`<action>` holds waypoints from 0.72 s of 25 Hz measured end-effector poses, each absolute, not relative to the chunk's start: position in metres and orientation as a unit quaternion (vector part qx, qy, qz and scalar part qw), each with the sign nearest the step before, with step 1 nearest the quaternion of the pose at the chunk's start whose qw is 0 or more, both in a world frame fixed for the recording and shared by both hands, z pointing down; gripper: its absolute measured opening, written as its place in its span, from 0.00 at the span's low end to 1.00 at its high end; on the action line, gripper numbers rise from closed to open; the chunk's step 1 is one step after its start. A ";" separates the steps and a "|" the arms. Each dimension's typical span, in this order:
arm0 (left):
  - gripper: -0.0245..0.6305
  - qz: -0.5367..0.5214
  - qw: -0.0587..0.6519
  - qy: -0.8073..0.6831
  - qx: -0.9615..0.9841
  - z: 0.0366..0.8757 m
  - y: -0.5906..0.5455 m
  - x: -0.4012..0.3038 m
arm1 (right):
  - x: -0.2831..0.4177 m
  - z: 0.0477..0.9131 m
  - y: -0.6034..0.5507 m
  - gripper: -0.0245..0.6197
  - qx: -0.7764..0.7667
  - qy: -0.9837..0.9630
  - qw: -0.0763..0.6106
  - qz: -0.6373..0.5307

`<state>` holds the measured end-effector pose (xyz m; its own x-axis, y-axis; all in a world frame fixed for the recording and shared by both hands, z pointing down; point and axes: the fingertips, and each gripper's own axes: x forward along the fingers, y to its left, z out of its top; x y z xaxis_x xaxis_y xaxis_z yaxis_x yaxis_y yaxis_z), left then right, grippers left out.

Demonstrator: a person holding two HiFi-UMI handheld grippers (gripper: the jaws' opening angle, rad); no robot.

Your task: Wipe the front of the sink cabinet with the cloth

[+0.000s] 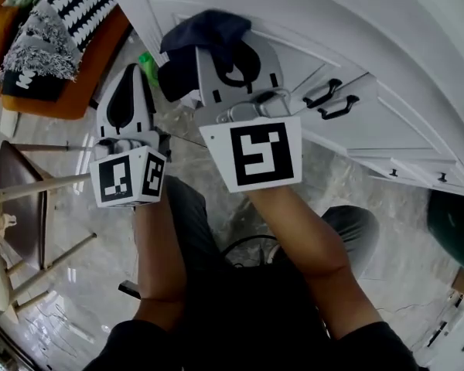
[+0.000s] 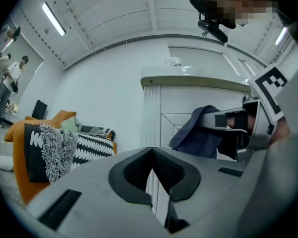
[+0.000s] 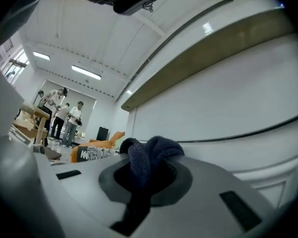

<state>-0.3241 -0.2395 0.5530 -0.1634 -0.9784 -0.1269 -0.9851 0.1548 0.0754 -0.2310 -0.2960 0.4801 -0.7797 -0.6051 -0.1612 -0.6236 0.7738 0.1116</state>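
A dark navy cloth (image 1: 203, 31) is bunched at the tip of my right gripper (image 1: 230, 52), which is shut on it. It is held up against the white sink cabinet front (image 1: 356, 45), left of two black door handles (image 1: 330, 97). In the right gripper view the cloth (image 3: 150, 157) bulges out from between the jaws of the right gripper (image 3: 146, 171), with the cabinet (image 3: 228, 113) close behind. My left gripper (image 1: 131, 79) hangs lower and to the left, apart from the cabinet. Its jaws meet with nothing in them in the left gripper view (image 2: 152, 153), which also shows the cloth (image 2: 196, 133).
An orange sofa (image 1: 58, 91) with a black-and-white blanket (image 1: 77, 6) stands at the upper left, a wooden chair (image 1: 19, 199) at the left. A small green thing (image 1: 148, 64) lies by the cabinet base. A dark green object (image 1: 452, 219) sits at the right. People (image 3: 59, 114) stand far off.
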 end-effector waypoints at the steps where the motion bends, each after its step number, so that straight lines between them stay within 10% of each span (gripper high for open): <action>1: 0.04 0.071 0.024 0.758 -0.648 0.554 -0.241 -0.324 | -0.225 0.485 -0.296 0.06 -0.335 0.938 0.061 0.060; 8: 0.04 0.089 0.007 0.748 -0.658 0.559 -0.251 -0.323 | -0.106 0.523 -0.319 0.06 -0.449 0.892 0.027 0.049; 18: 0.04 0.079 0.001 0.745 -0.662 0.566 -0.255 -0.322 | -0.225 0.531 -0.306 0.06 -0.335 0.941 0.030 0.044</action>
